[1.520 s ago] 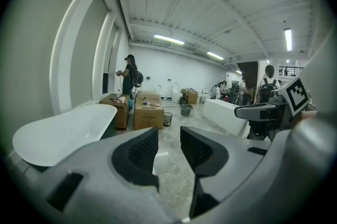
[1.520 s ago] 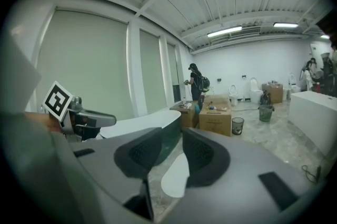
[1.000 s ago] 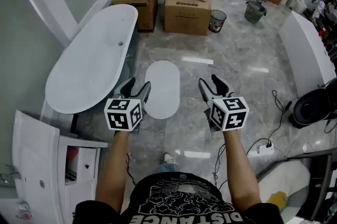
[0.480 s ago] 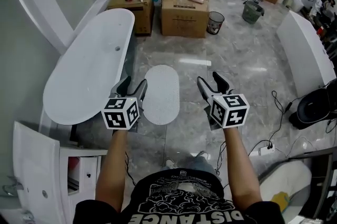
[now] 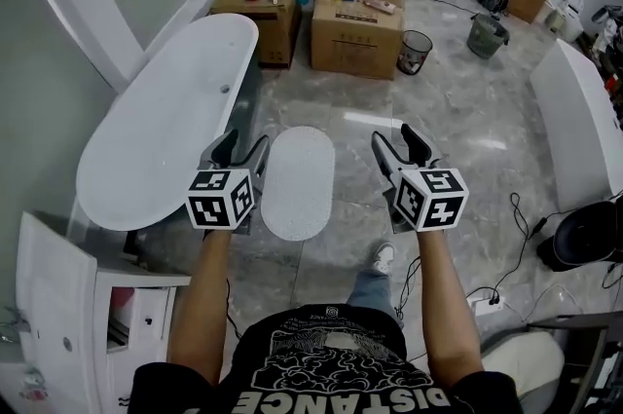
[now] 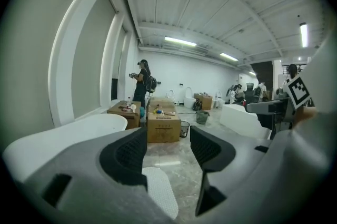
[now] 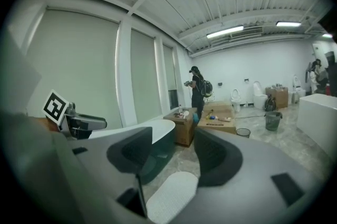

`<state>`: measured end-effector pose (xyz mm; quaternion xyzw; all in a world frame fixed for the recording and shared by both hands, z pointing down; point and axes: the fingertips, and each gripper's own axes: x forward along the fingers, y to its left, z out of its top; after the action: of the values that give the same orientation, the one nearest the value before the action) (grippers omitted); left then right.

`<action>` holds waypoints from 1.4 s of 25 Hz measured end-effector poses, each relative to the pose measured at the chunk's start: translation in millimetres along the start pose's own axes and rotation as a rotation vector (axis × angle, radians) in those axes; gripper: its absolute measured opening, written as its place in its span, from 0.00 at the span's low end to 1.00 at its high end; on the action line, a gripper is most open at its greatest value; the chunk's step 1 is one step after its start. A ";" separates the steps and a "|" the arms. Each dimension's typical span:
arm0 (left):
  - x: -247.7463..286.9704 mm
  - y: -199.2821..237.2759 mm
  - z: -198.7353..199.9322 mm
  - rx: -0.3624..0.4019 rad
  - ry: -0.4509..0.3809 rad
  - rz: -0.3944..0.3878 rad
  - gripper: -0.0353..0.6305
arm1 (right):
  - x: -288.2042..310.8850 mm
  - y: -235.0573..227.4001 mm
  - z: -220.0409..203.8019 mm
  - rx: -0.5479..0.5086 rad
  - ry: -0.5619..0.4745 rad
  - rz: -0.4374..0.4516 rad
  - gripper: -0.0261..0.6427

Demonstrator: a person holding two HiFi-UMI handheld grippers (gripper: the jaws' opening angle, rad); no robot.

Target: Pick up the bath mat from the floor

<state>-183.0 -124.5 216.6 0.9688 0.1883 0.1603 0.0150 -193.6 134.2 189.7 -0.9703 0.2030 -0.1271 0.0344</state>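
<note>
The grey marble floor fills most of the head view. A long white bathtub stands on its left side, and two stacked-up cardboard boxes sit beyond the tub's far end. The white oval bath mat lies flat on the floor just beside the bathtub, its long side running along the tub. In the head view it shows between the two grippers, and neither touches it.

The left gripper is held above the floor with its jaws partly apart and nothing between them. The right gripper is also empty, and its jaws have just been opening to a similar gap. A small dark waste bin stands beside the boxes.
</note>
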 end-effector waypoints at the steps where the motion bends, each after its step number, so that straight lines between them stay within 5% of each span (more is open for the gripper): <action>1: 9.4 -0.8 2.4 -0.001 -0.003 0.015 0.44 | 8.9 -9.5 1.1 -0.002 0.002 0.015 0.40; 18: 134.3 -44.3 30.3 -0.106 0.021 0.330 0.46 | 139.1 -167.3 32.6 -0.033 0.098 0.301 0.40; 35: 160.8 -44.7 35.4 -0.153 0.019 0.527 0.46 | 205.1 -202.4 36.9 -0.068 0.136 0.485 0.40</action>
<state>-46.9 -22.4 228.1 0.9789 -0.0828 0.1814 0.0444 75.5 237.4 225.7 -0.8831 0.4357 -0.1734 0.0176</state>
